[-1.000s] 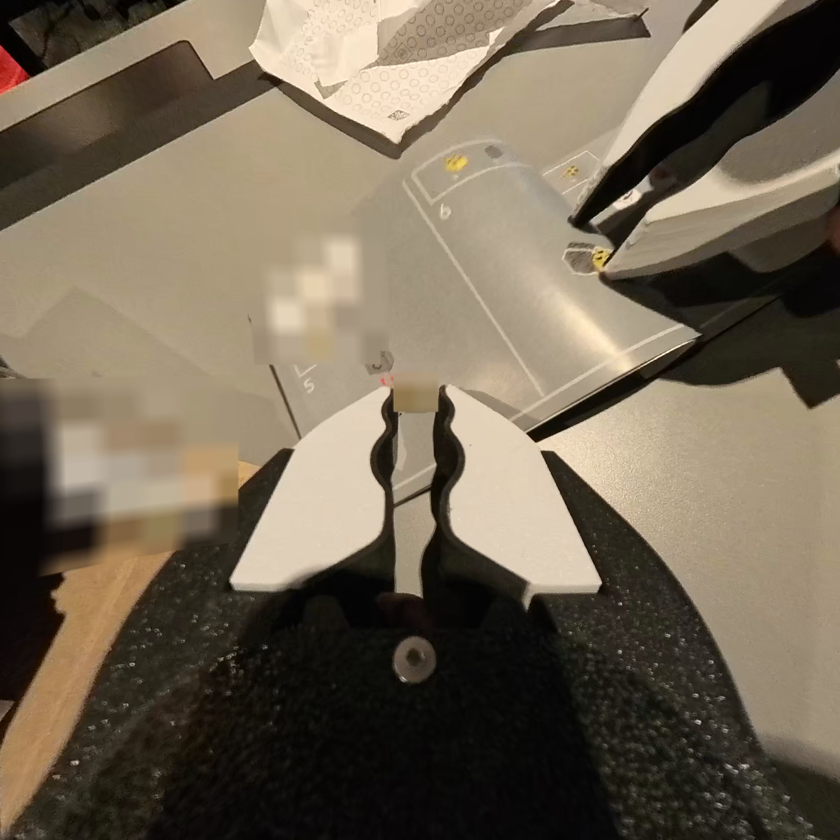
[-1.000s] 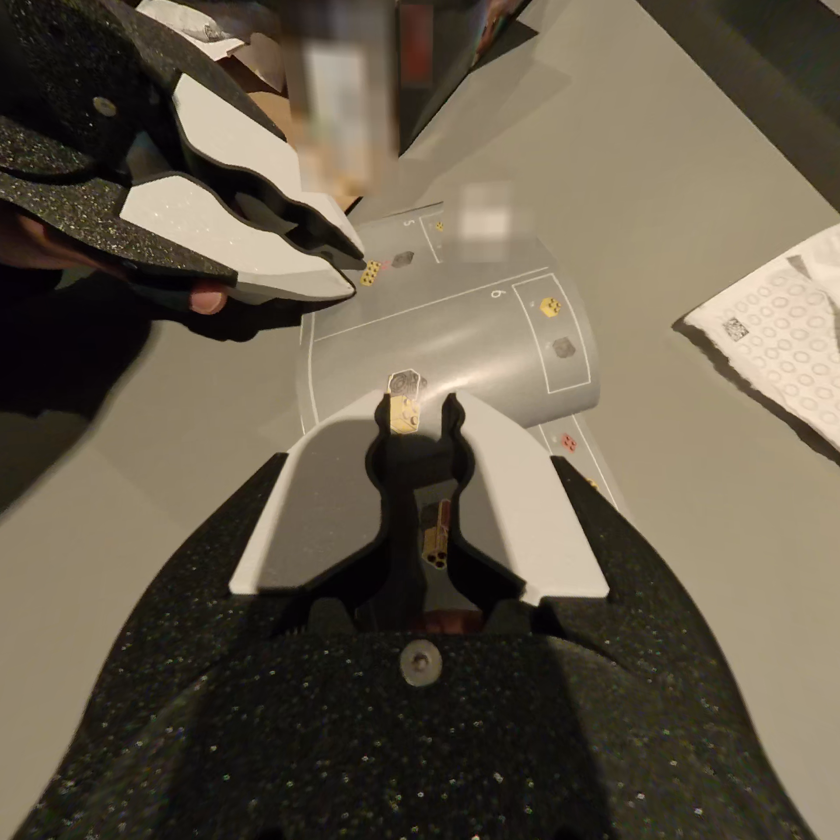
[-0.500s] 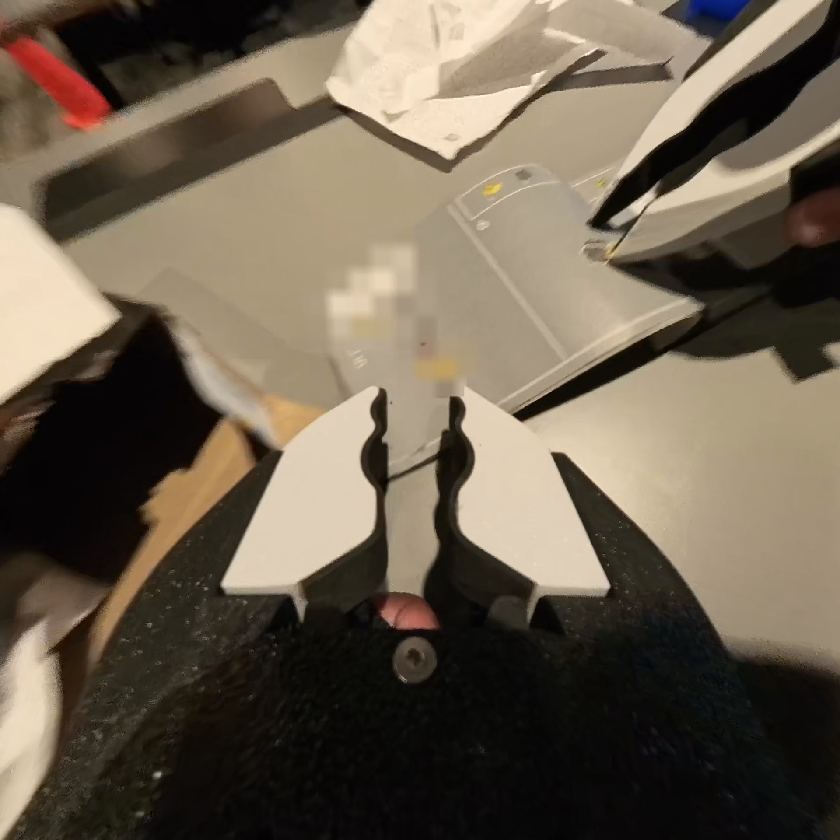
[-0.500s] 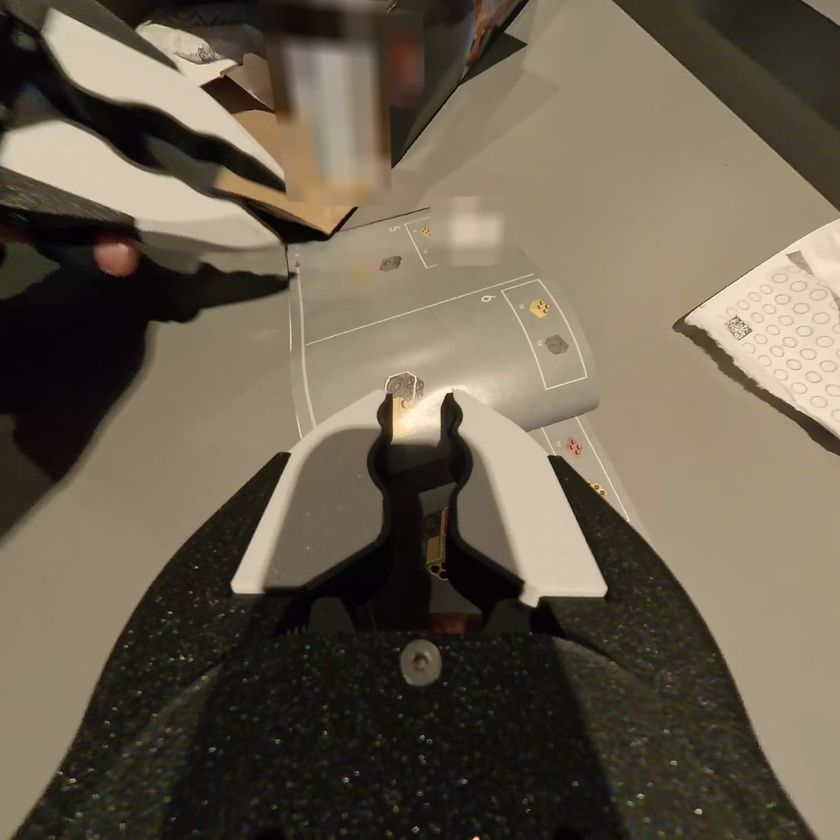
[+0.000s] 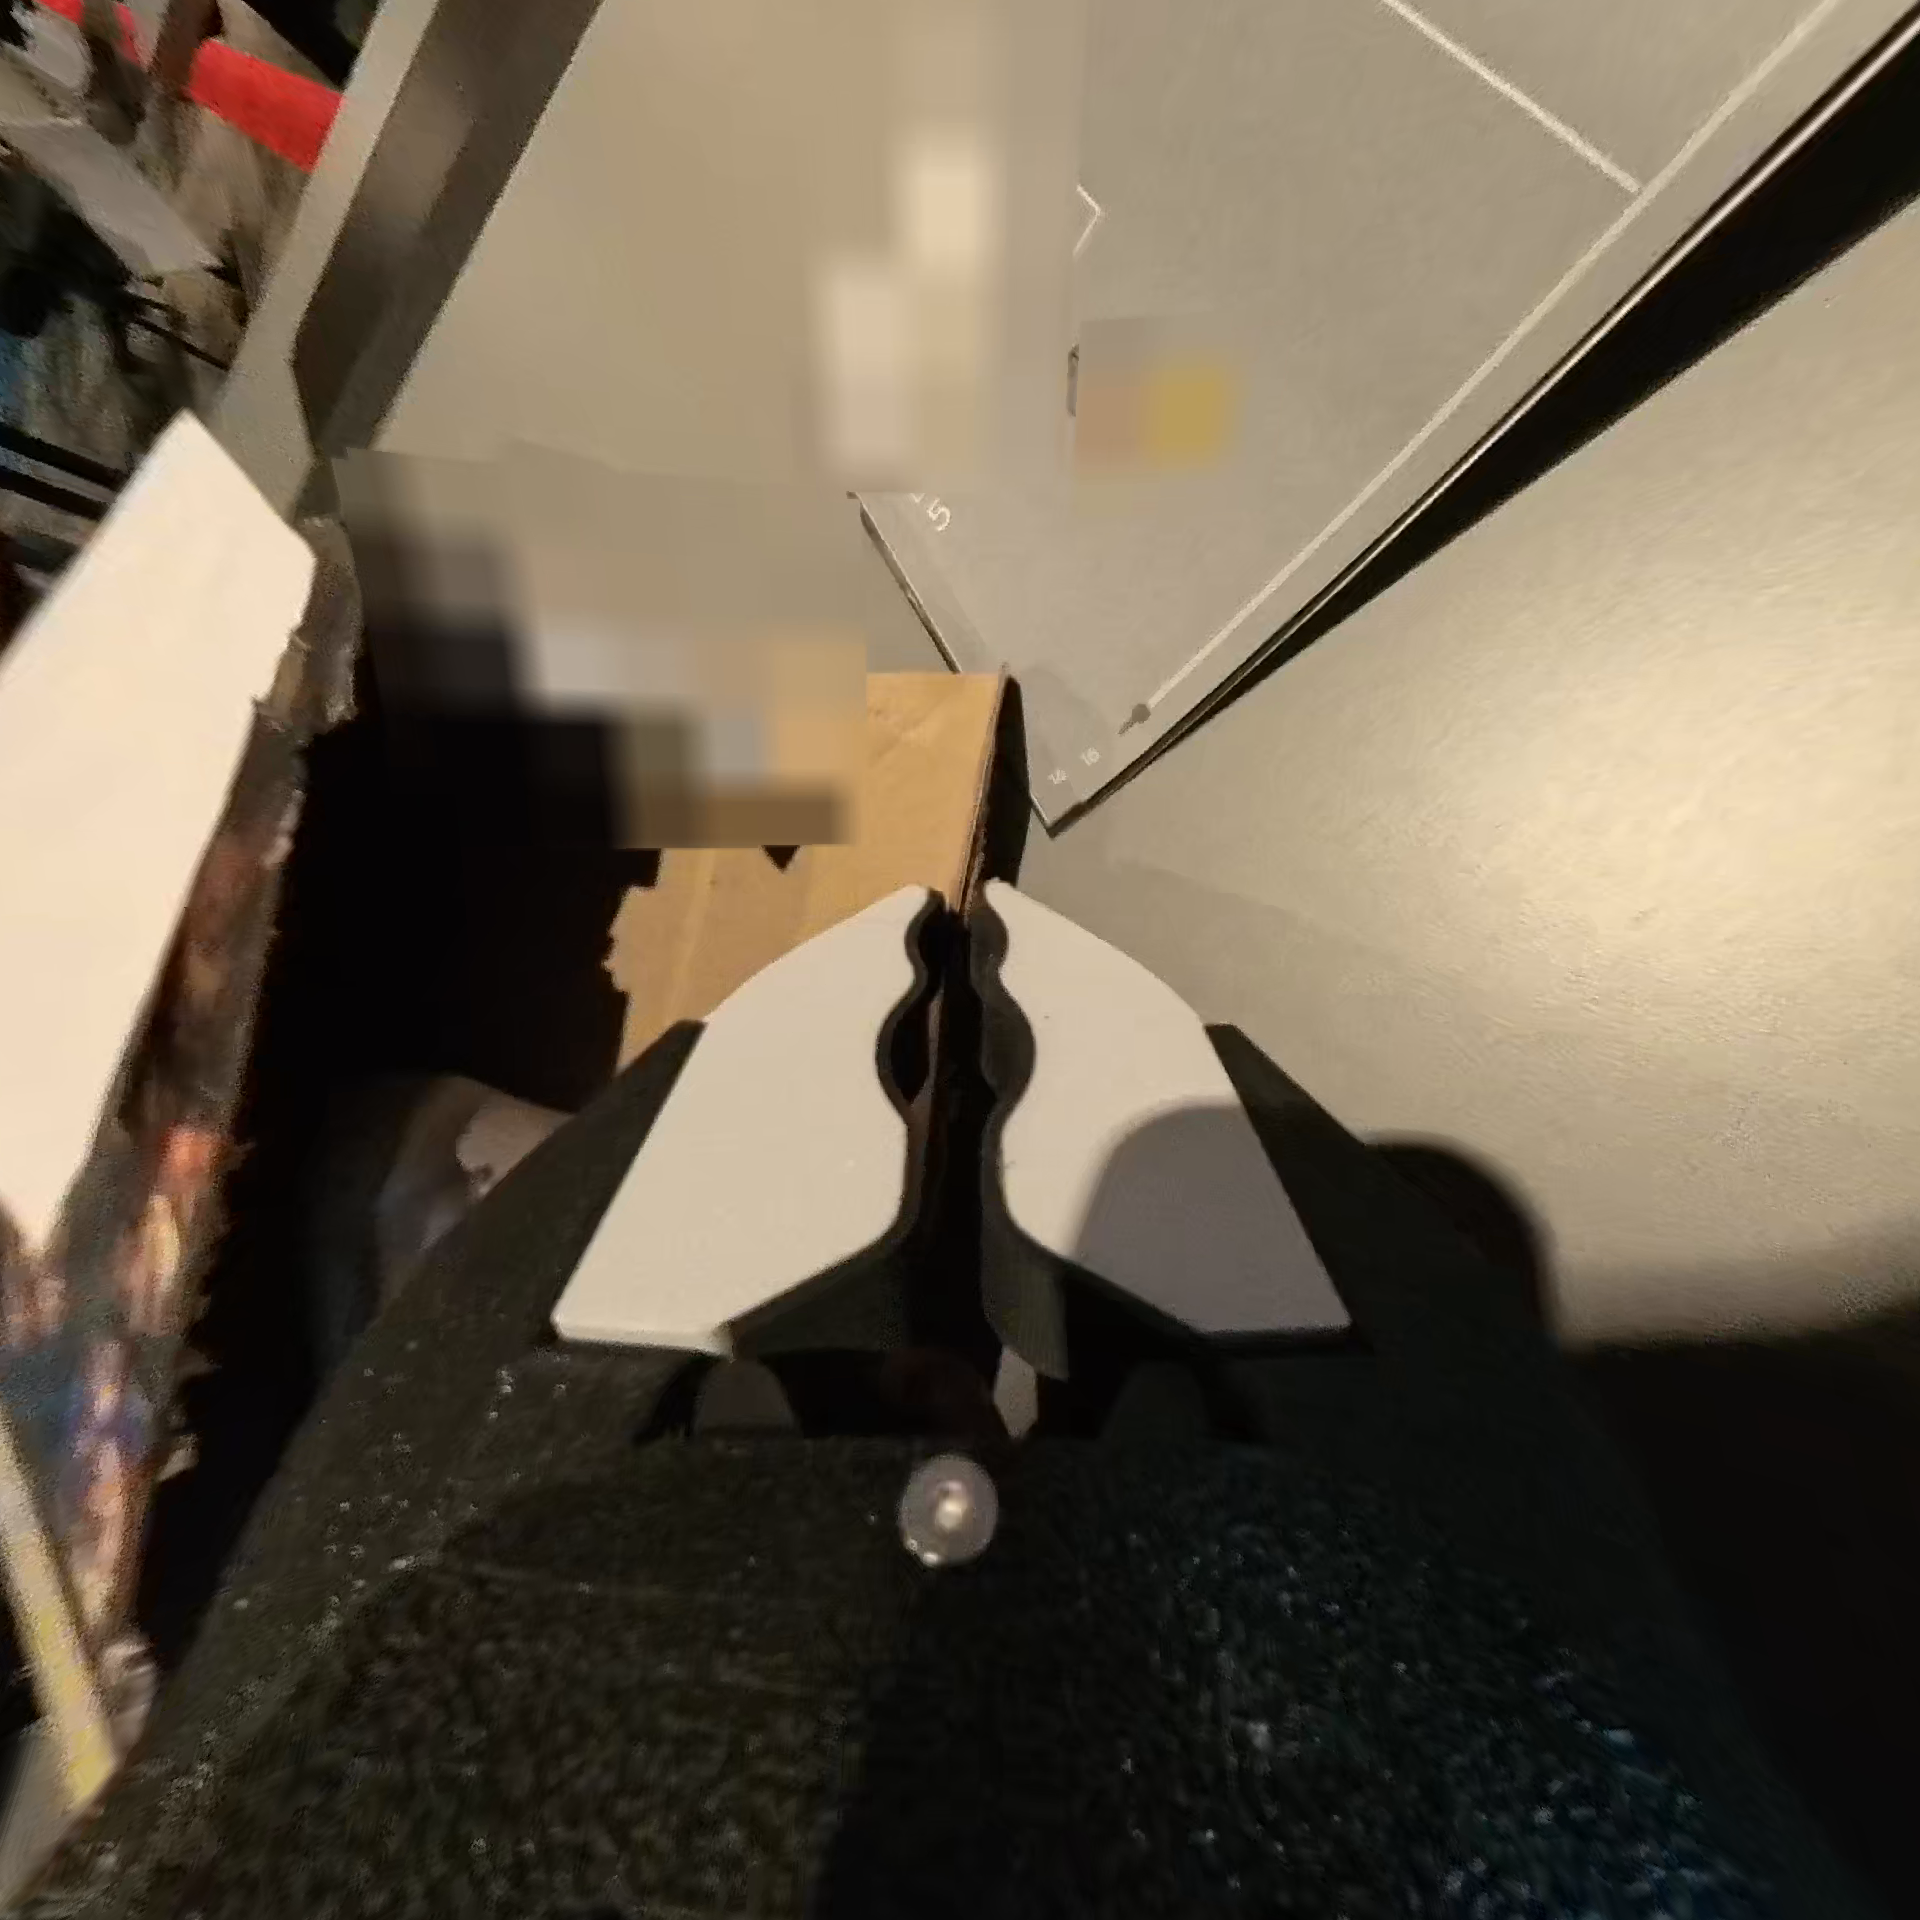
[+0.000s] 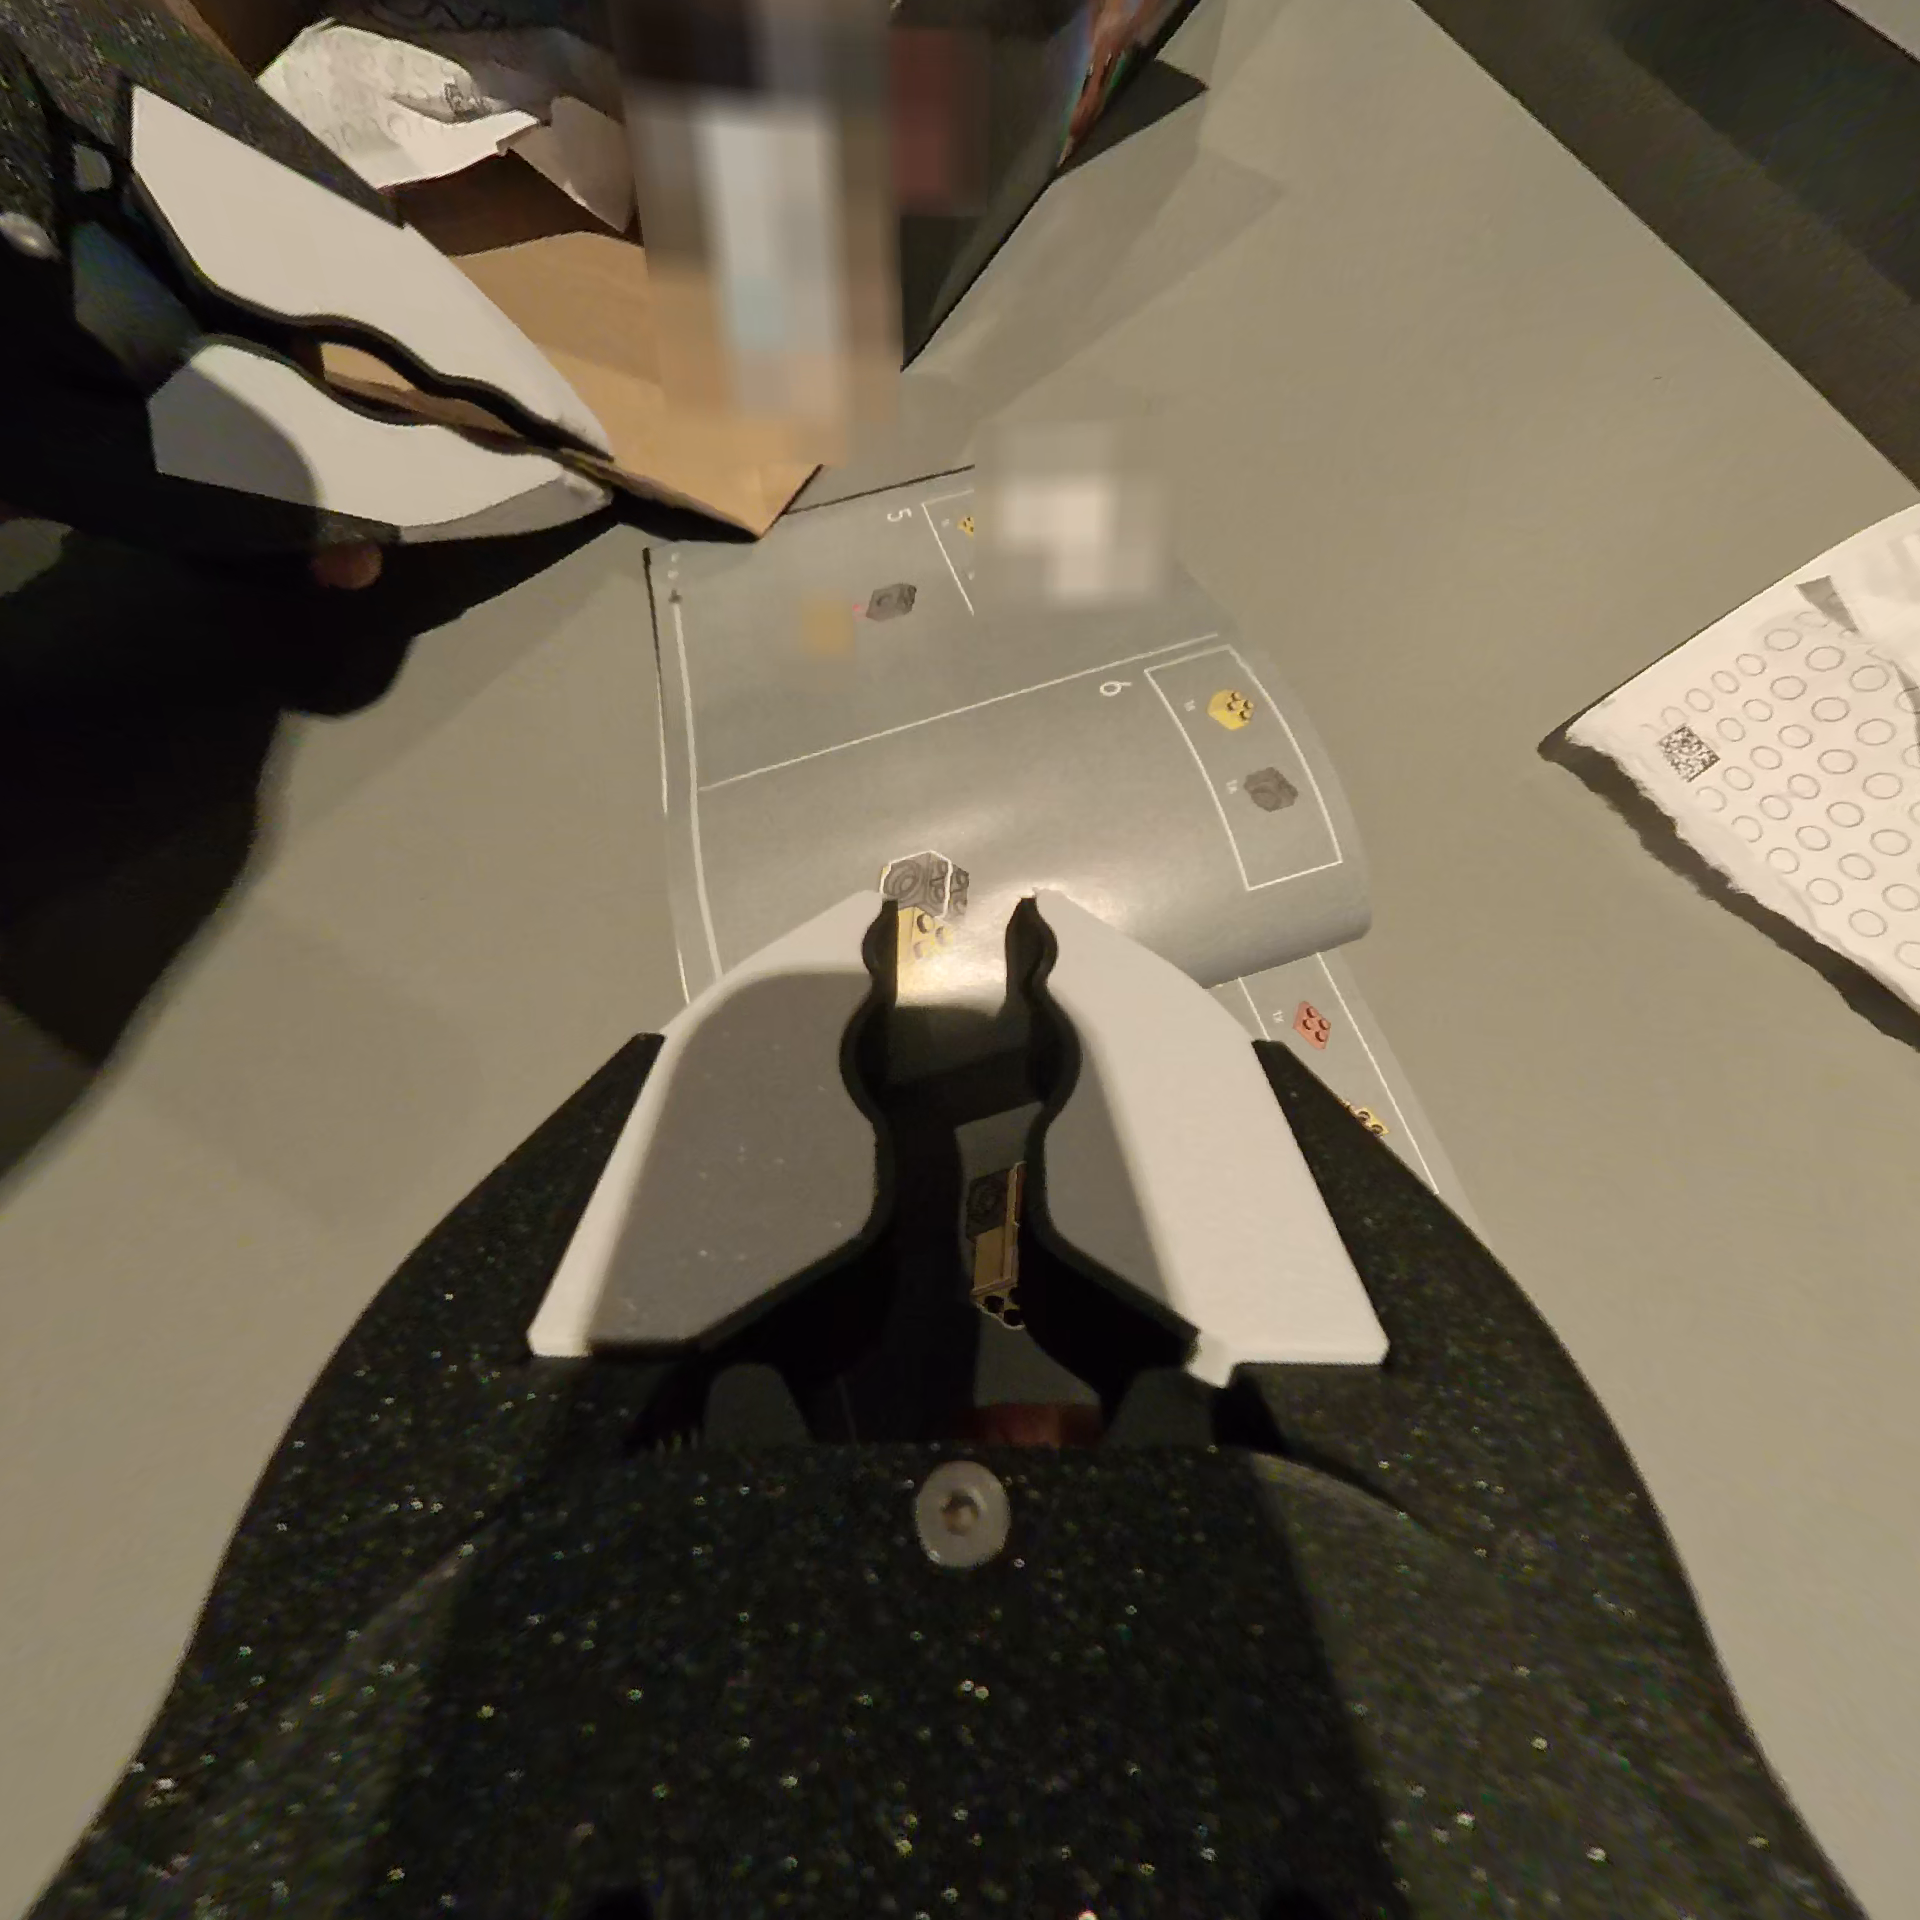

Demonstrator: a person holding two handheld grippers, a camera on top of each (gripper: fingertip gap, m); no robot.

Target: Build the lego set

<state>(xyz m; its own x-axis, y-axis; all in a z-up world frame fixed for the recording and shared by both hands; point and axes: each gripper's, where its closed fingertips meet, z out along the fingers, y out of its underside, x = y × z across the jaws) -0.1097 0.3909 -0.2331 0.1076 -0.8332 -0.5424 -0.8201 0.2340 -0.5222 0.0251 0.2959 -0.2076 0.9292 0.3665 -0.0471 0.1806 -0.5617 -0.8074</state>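
My left gripper (image 5: pixel 964 899) is shut on the edge of a brown cardboard flap (image 5: pixel 790 914) of the lego box. In the right wrist view it sits at the upper left (image 6: pixel 582 457), with the flap (image 6: pixel 644 416) pinched between its fingers. The grey instruction booklet (image 6: pixel 987 769) lies open on the table, its pages printed with brick pictures; it also shows in the left wrist view (image 5: pixel 1299 468). My right gripper (image 6: pixel 951 904) is open and empty, its tips low over the booklet's near page. No loose brick shows.
A torn white paper bag (image 6: pixel 1787 790) printed with circles lies at the right. The opened box (image 6: pixel 540 270) with crumpled white paper inside stands at the back left. Its pale side panel (image 5: pixel 125 727) fills the left of the left wrist view. The table (image 6: pixel 1455 416) is grey. The left gripper's tips are roughly 15 cm from the right gripper's.
My left gripper has moved off the booklet to the box and closed on its cardboard flap. My right gripper has stayed open over the booklet.
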